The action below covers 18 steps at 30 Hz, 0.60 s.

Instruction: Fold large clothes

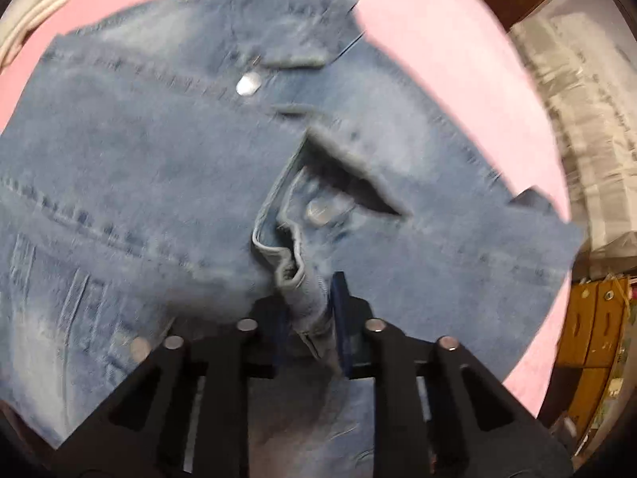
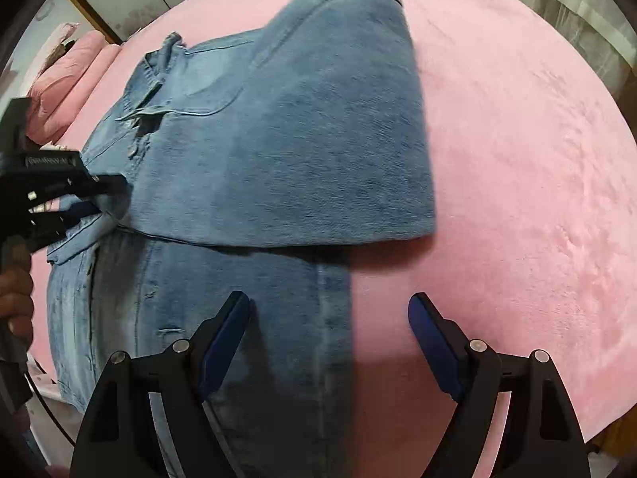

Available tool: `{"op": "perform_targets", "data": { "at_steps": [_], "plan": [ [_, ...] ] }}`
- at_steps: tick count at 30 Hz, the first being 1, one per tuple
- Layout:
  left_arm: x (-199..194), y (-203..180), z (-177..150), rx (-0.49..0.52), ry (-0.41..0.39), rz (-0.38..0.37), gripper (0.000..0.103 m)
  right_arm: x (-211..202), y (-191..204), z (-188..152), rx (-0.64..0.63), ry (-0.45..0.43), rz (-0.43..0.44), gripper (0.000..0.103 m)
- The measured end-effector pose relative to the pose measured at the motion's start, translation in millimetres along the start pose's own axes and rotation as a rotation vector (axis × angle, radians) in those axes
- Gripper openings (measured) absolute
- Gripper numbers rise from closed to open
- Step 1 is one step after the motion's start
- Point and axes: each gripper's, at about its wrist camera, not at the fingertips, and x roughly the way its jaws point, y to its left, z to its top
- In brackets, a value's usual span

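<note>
Lying spread across a pink bed (image 2: pixel 517 159), a blue denim jacket (image 1: pixel 139 159) fills most of both views. In the left wrist view, the left tongs (image 1: pixel 308 310) are clenched on a bunched fold of the jacket's front edge, just below a metal button (image 1: pixel 318 211); another button (image 1: pixel 247 84) sits higher up near the collar (image 1: pixel 294 28). This view is blurred. A stack of folded white cloth (image 1: pixel 36 12) lies at the bed's far left corner. In the right wrist view, the right tongs (image 2: pixel 329 330) hang released, jaws wide apart, above the jacket's side edge where denim meets pink bedding; nothing is between them. One sleeve (image 2: pixel 338 139) lies folded across the jacket's body. At the left edge, a hand (image 2: pixel 16 294) holds the other tool. Pink pillows (image 2: pixel 75 67) sit at the bed's far end.
</note>
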Motion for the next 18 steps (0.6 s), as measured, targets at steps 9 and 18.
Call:
{"op": "perform_targets", "data": {
  "at_steps": [9, 18],
  "plan": [
    [-72, -74, 52, 0.136, -0.249, -0.229, 0.012, 15, 1, 21, -0.041, -0.056, -0.004, 0.085],
    [-166, -39, 103, 0.080, -0.548, -0.247, 0.012, 11, 5, 52, -0.105, -0.144, -0.059, 0.085]
  ]
}}
